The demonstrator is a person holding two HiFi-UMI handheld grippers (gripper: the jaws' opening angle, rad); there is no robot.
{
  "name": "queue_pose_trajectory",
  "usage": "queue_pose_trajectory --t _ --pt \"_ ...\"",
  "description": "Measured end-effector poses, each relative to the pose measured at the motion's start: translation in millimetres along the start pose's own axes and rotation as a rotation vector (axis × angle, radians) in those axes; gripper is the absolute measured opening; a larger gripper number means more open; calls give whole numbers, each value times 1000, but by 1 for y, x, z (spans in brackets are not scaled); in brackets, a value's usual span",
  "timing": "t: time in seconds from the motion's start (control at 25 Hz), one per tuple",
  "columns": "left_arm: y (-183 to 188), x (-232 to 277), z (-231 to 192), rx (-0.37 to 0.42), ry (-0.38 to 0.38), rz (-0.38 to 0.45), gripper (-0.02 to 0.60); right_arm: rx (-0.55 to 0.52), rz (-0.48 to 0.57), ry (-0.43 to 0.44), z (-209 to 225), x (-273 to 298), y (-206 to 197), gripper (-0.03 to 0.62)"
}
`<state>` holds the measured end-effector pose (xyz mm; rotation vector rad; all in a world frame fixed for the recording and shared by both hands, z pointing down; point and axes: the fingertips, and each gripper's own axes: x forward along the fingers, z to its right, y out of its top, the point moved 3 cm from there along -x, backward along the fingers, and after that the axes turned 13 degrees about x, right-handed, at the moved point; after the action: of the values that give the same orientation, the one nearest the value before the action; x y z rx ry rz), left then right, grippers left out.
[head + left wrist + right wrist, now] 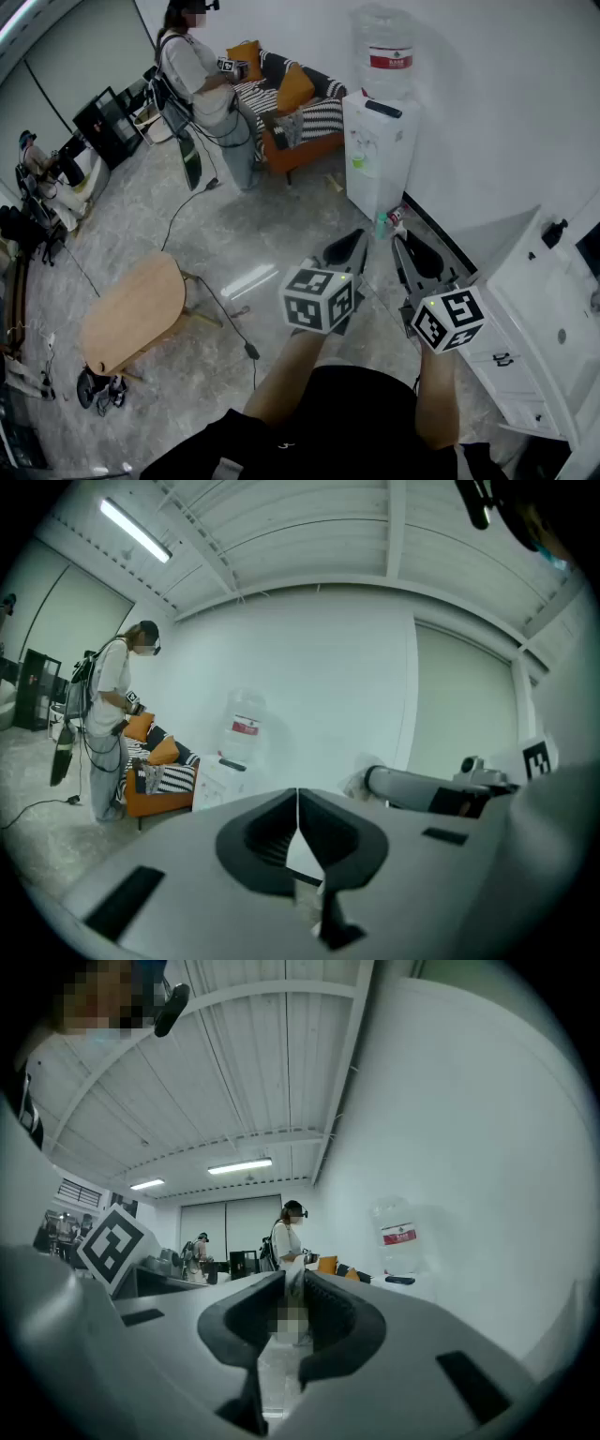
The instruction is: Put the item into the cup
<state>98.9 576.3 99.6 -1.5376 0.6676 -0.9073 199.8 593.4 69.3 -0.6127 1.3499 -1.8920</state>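
Open room: I see bare grey floor (234, 234) ahead of both grippers, running out to the orange sofa (298, 141) at the floor's far edge.
Right edge: a white cabinet (544, 328) stands just beside the right gripper. It closes off that side of the floor.
Far right corner: a white water dispenser (375, 155) with its bottle on top stands against the wall.
Left side: a small wooden table (131, 314) stands well apart from the grippers. A cable (250, 351) lies on the floor between it and me.
Other person (192, 75): stands beside the sofa, well apart from both grippers.
Left gripper (362, 234): held over the floor with its marker cube (319, 298) towards me. In the left gripper view (298, 794) the fingers meet tip to tip, with nothing between them.
Right gripper (397, 240): just beside the left gripper, nearer the cabinet. In the right gripper view (292, 1283) the fingers stand a narrow slit apart and grip nothing. Only the room beyond shows through the slit.
Cup and item: I cannot place either from any view, nor tell how they look.
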Motion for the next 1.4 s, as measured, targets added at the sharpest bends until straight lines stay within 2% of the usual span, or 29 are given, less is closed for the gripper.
queue_pose_trajectory --t 0.56,0.76,1.2,1.4 --pt "-4 9 3 -18 20 9 14 24 8 1 18 -4 -1 67" --pt "-8 11 3 -58 30 3 14 34 12 -40 25 -4 -3 67" --pt "-16 5 2 -92 52 -16 14 79 -10 -21 26 -1 -11 67" --pt "-24 3 -12 -126 76 -28 14 94 -27 -27 26 5 -20 67"
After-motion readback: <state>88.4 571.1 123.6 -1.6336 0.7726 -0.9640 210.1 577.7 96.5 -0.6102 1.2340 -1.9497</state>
